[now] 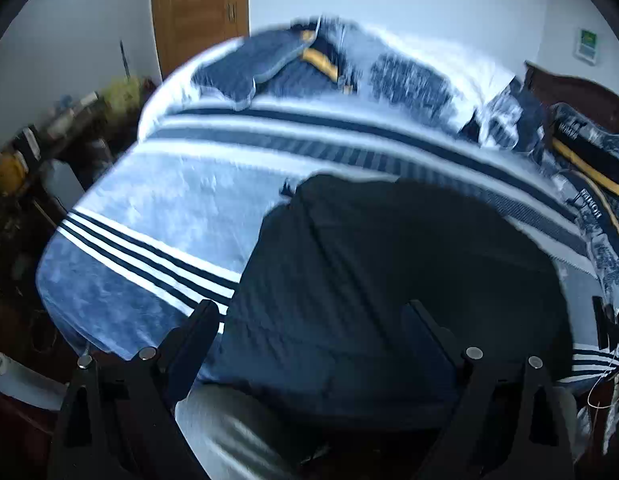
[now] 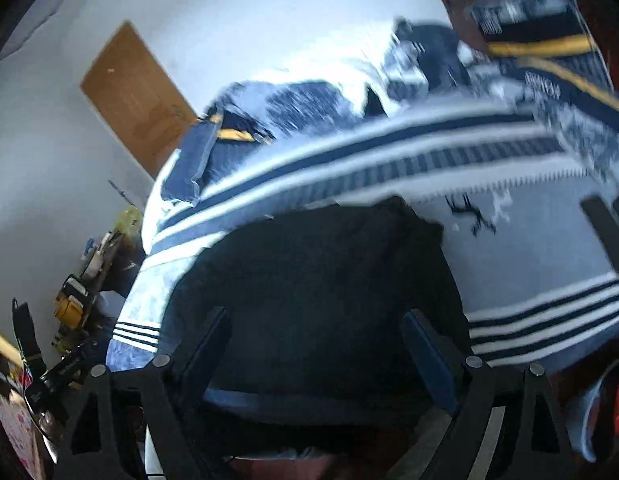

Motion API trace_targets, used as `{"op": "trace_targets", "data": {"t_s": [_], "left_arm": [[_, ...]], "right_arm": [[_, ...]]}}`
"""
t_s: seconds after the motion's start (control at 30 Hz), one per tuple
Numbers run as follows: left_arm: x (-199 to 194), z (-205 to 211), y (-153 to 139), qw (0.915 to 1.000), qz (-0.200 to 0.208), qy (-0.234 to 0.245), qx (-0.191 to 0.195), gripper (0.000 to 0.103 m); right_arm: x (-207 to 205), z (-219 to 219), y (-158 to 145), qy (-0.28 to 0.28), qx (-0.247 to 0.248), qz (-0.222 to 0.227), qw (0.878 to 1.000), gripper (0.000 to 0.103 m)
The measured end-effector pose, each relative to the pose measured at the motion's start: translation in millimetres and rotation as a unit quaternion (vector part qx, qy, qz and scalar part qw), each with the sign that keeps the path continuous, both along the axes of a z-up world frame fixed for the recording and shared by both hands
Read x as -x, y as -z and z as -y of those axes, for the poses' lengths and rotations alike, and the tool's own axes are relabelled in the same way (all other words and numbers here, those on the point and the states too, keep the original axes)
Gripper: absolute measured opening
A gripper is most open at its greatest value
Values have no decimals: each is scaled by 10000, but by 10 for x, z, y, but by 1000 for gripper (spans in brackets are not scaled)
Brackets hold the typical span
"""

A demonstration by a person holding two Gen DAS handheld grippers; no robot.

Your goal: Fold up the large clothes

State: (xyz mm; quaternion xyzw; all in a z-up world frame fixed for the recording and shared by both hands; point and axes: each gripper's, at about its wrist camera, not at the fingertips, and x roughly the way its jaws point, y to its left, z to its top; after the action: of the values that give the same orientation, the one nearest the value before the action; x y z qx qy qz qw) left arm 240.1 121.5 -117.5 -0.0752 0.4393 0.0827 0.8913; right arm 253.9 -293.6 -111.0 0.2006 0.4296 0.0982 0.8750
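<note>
We count one dark garment [image 1: 397, 280] on one bed [image 1: 157, 200], two pillows [image 1: 245, 68] [image 1: 589, 148], one door [image 1: 197, 4], one cluttered side table [image 1: 57, 128].

We see a bed [image 1: 157, 200] covered by a blue and white blanket [image 1: 189, 184] with dark navy stripes running across it. A dark garment [image 1: 389, 264], navy or black, lies directly on the blanket at the near side, folded into a compact, rounded heap with creases across its top. Towards the far end a blue pillow [image 1: 245, 68] rests on the blanket, next to bedding with a yellow band [image 1: 319, 62]. On the right, more patterned blue bedding [image 1: 589, 152] with a yellow stripe is bunched against a dark wooden headboard [image 1: 569, 88]. Both views are blurred, so finer details stay unclear.
</note>
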Motion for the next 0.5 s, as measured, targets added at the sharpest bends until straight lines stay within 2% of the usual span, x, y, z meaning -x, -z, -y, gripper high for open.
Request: {"op": "trace_targets", "data": {"t_s": [0.07, 0.17, 0.27, 0.3, 0.4, 0.5], "left_arm": [[-286, -130, 160, 9997, -108, 154, 161, 92], [-722, -278, 320, 9996, -180, 121, -196, 92], [-1254, -461, 499, 9988, -353, 247, -212, 92], [-1463, -545, 597, 9983, -496, 286, -97, 92], [-1923, -778, 825, 9967, -764, 92, 273, 92], [-2300, -963, 1059, 9910, -890, 178, 984, 92]], "right_arm": [[-315, 89, 300, -120, -2, -316, 9994, 89], [-872, 253, 720, -338, -99, -876, 9955, 89], [-1417, 449, 1049, -501, -226, -1224, 9910, 89], [-1576, 532, 1146, -416, -206, -1327, 9901, 89], [-2050, 879, 1533, -76, -839, -1770, 9806, 89], [-2396, 1094, 1860, -24, -1659, -2031, 9650, 89]]}}
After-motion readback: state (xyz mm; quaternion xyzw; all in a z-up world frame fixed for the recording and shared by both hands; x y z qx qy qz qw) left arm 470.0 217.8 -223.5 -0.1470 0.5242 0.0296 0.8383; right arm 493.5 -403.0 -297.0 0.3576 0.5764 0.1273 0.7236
